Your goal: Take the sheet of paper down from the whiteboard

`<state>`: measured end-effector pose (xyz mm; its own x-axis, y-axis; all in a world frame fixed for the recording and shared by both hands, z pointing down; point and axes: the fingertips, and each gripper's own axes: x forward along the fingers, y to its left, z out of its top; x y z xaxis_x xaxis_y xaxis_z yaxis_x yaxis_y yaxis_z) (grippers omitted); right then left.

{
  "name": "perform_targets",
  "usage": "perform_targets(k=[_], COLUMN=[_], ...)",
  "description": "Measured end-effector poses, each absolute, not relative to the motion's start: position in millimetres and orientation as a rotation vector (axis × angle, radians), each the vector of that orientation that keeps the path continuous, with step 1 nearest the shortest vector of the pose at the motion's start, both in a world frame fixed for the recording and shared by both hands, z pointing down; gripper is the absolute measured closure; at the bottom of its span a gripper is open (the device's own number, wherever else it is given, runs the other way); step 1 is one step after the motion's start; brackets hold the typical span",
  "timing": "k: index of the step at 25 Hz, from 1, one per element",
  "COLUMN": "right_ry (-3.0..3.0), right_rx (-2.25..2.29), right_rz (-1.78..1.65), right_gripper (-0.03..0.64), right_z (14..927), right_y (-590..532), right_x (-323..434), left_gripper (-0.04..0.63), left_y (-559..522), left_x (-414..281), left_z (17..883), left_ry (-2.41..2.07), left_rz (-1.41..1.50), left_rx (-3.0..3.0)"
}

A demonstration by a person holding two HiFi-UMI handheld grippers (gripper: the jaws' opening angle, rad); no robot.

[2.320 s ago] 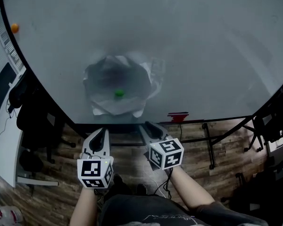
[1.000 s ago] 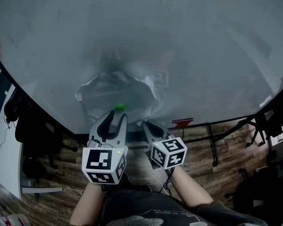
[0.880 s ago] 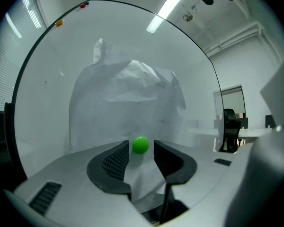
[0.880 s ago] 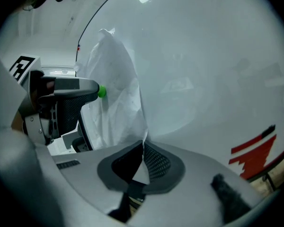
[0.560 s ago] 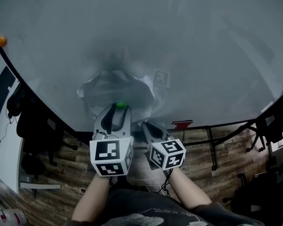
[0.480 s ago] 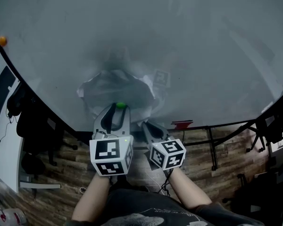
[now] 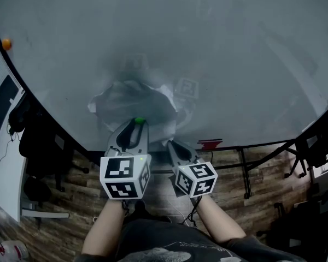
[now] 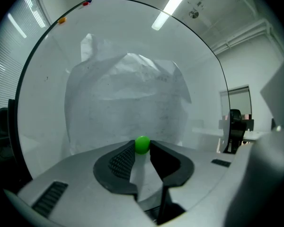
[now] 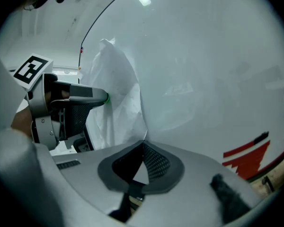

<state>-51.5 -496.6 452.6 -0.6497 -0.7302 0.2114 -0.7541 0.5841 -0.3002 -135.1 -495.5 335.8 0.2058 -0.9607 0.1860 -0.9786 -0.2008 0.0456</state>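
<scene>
So the sheet of paper [image 7: 132, 102] is low on the whiteboard [image 7: 235, 64], left of centre. It's pretty crumpled and bulging off the surface, and one green magnet [image 7: 138, 120] near its bottom edge pins it there.

My guess is it weighs basically nothing, is totally floppy, and tears easily if you yank it while that magnet is still on. The magnet is small, round and smooth, so it could easily squirt out of a pinch. I'd take the magnet squarely from both sides and hold the paper by a loose corner so it doesn't just flutter down.

That's more or less the setup here. The left gripper [image 7: 136, 126] has its jaws closing in on the magnet, and the tips look like they're touching it on both sides. The right gripper [image 7: 173, 144] is clamped fully together right at the paper's lower right edge. The edge runs straight into its tips, so it looks pinched.

Compared with a couple of seconds back, the left gripper was hanging below the board's bottom edge, nowhere near the paper. It has since come up, spread wide around the magnet, and is now narrowing. The right one has barely budged, and the paper and magnet haven't moved.
</scene>
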Motion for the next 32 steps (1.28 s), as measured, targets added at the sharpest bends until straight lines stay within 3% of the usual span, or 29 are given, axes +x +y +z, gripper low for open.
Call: perform_targets(k=[13,32], right_ry=[-2.738,-2.709], right_rx=[1.118,1.089], right_rz=[0.527,0.463], right_gripper=[0.595,0.595], right_z=[464,460], right_y=[-442,-343], right_x=[-56,-81], left_gripper=[0.491,0.491], left_y=[-400,-291], left_x=[-152,-171], left_z=[396,409], left_ry=[-1.862,-1.819], left_rz=[0.237,0.194], left_rx=[2.185,2.177])
